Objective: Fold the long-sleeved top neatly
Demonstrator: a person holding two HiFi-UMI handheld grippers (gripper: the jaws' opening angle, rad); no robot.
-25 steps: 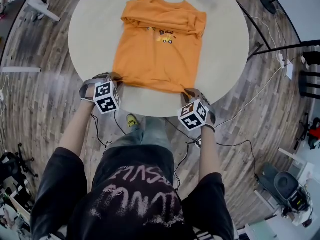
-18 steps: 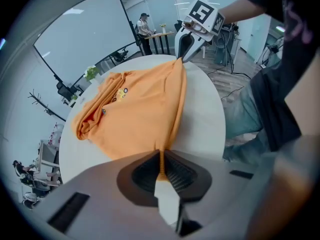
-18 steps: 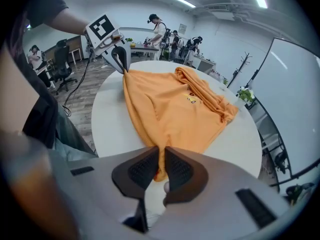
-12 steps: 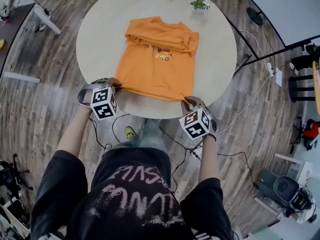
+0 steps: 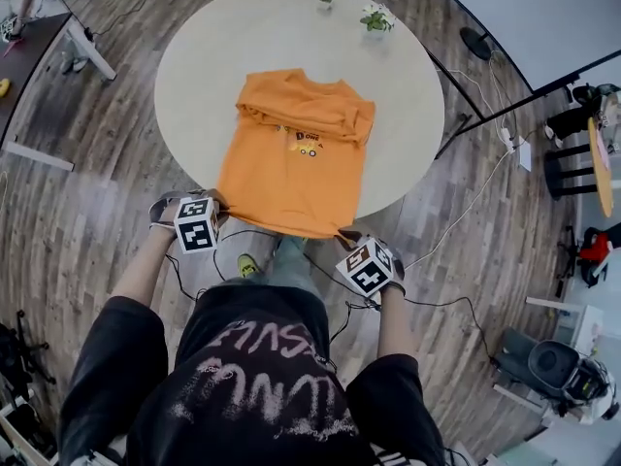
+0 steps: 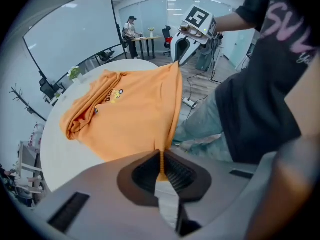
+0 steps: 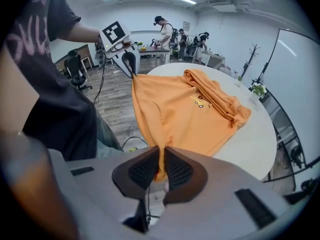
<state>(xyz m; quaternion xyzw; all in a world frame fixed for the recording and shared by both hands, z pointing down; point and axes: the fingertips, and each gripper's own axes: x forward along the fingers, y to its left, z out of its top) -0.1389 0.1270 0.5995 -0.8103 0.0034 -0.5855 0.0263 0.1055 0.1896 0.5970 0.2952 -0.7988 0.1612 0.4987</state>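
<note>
At the table (image 5: 408, 85) edge, left gripper (image 6: 161, 159) and right gripper (image 7: 161, 166) pinch the top (image 5: 296, 173) at its hem corners; next, likely: carry them evenly to its far end.

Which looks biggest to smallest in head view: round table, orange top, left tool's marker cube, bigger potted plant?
1. round table
2. orange top
3. left tool's marker cube
4. bigger potted plant
The cube sits nearer the camera, so its edge over the plant is unsure.

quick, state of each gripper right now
left gripper: closed, holding a hem corner of the orange top
right gripper: closed, holding the other hem corner
</note>
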